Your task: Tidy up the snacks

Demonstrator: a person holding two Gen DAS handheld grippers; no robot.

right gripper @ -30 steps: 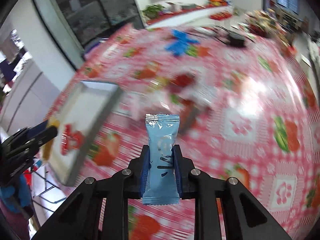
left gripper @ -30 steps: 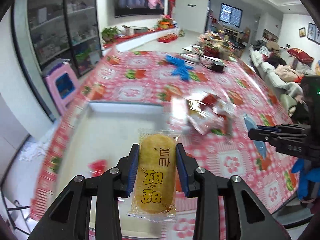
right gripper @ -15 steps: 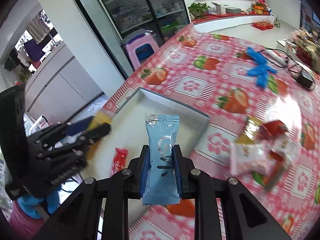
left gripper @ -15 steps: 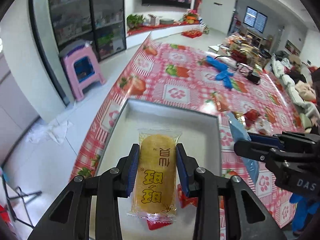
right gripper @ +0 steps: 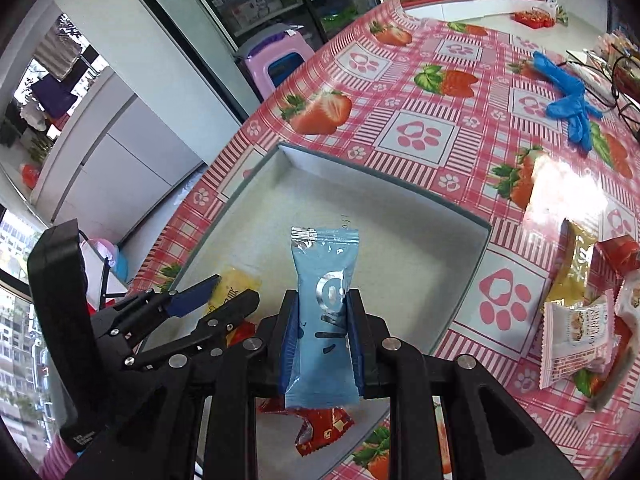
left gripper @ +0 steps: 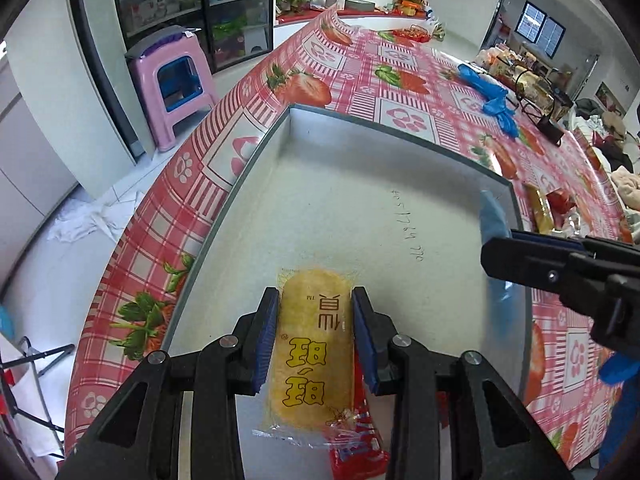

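Snacks are split between both grippers, a shallow white box and the strawberry-print tablecloth (left gripper: pixel 404 80). From the left wrist view, the left gripper (left gripper: pixel 314 334) is clamped on a yellow snack pack (left gripper: pixel 312 356), though its jaws have just been opening a little with the pack between the blue pads; it hangs over the white box (left gripper: pixel 256 160), whose pale floor fills the middle of the frame. Under the pack, at about 6 o'clock, a red wrapper (left gripper: pixel 356 452) lies on the box floor. At 3 o'clock the right gripper (left gripper: pixel 490 240) reaches in over the box's right wall, a blue packet (left gripper: pixel 491 216) between its fingers. From the right wrist view, the right gripper (right gripper: pixel 324 336) is closed on the blue packet (right gripper: pixel 324 312), held upright above the box (right gripper: pixel 460 276). The red wrapper (right gripper: pixel 320 424) lies in the box at 6 o'clock. At 9 o'clock the left gripper (right gripper: pixel 228 294) holds the yellow snack pack (right gripper: pixel 236 284) over the box. Loose snacks (right gripper: pixel 580 320) lie on the tablecloth (right gripper: pixel 420 140) at 3 o'clock, outside the box.
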